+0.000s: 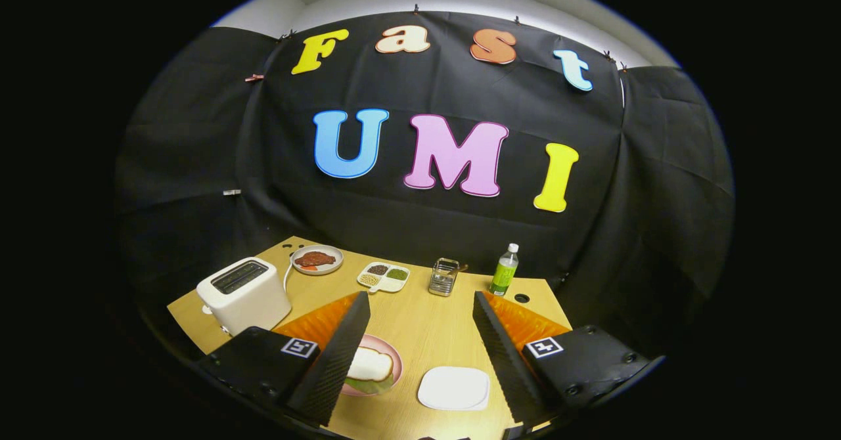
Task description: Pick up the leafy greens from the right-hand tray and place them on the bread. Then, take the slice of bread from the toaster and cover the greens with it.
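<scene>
Bread (369,364) atop greens (368,383) — hand-held gripper (420,354) agape, empty.

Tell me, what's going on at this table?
A person is holding a two-fingered claw above a wooden table, making a sandwich. Its fingers are spread open and hold nothing. On the pink plate below, a bread slice already lies on the leafy greens. The white tray beside the plate has nothing on it. The toaster stands off to the side.
</scene>
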The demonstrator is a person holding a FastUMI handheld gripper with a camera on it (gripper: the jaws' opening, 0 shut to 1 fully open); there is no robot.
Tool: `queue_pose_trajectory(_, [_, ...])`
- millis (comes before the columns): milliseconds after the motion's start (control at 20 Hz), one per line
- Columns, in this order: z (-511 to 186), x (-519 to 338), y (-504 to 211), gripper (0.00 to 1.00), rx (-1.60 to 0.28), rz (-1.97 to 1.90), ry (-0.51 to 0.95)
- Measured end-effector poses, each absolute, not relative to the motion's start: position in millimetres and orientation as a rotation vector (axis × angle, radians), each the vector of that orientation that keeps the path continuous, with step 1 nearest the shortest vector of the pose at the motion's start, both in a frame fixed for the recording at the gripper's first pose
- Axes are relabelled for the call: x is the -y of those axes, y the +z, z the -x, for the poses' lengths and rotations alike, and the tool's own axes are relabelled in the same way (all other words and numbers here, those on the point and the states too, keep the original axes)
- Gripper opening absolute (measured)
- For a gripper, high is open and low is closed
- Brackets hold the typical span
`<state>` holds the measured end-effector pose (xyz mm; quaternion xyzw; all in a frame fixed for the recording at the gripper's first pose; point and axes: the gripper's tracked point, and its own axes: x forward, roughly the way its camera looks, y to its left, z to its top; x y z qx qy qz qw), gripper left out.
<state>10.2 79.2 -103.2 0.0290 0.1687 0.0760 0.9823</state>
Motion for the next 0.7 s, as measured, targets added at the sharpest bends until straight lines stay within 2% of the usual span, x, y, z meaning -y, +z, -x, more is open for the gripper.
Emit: queue_pose_trajectory(700, [-16, -64, -107, 0.99, -0.353, -0.085, 0.129])
